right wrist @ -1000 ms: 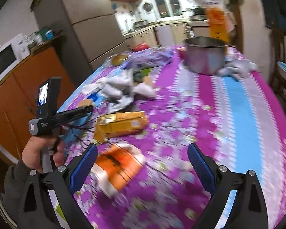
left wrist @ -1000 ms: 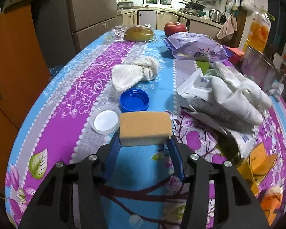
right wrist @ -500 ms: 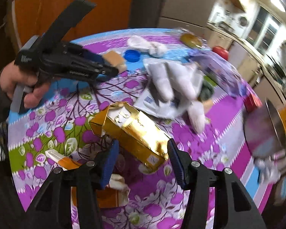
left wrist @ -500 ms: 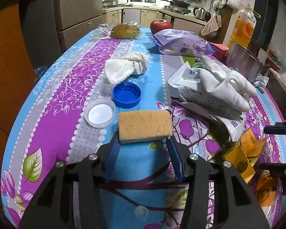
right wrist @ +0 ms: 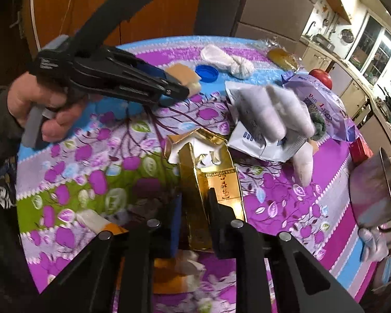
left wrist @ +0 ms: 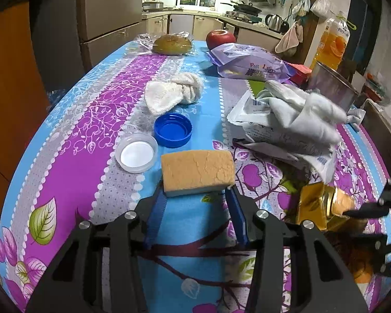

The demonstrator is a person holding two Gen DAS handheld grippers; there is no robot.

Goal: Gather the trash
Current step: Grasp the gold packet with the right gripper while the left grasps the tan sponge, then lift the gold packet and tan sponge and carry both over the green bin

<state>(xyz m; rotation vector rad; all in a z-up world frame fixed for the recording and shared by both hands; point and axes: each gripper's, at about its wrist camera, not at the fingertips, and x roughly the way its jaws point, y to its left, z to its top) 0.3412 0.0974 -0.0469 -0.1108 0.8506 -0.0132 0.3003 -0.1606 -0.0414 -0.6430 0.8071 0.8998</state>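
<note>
My left gripper (left wrist: 196, 195) is shut on a yellow sponge (left wrist: 196, 169) and holds it over the table; it also shows in the right wrist view (right wrist: 179, 83) with the sponge (right wrist: 183, 74). My right gripper (right wrist: 194, 200) is shut on a torn gold carton (right wrist: 208, 172), which also shows at the right in the left wrist view (left wrist: 314, 206). An orange and white carton (right wrist: 174, 274) lies under the right gripper. A white plastic wrapper with white gloves (left wrist: 294, 122) lies mid-table.
A blue cap (left wrist: 172, 130), a clear lid (left wrist: 136, 152), a white cloth (left wrist: 173, 91), a purple bag (left wrist: 250, 62), an apple (left wrist: 220, 37), wrapped bread (left wrist: 172, 43), a steel pot (right wrist: 375, 190) and a juice bottle (left wrist: 332, 41) stand on the flowered tablecloth (left wrist: 78, 130).
My right gripper has come down and closed on the gold carton. My left gripper still holds the sponge, almost unmoved.
</note>
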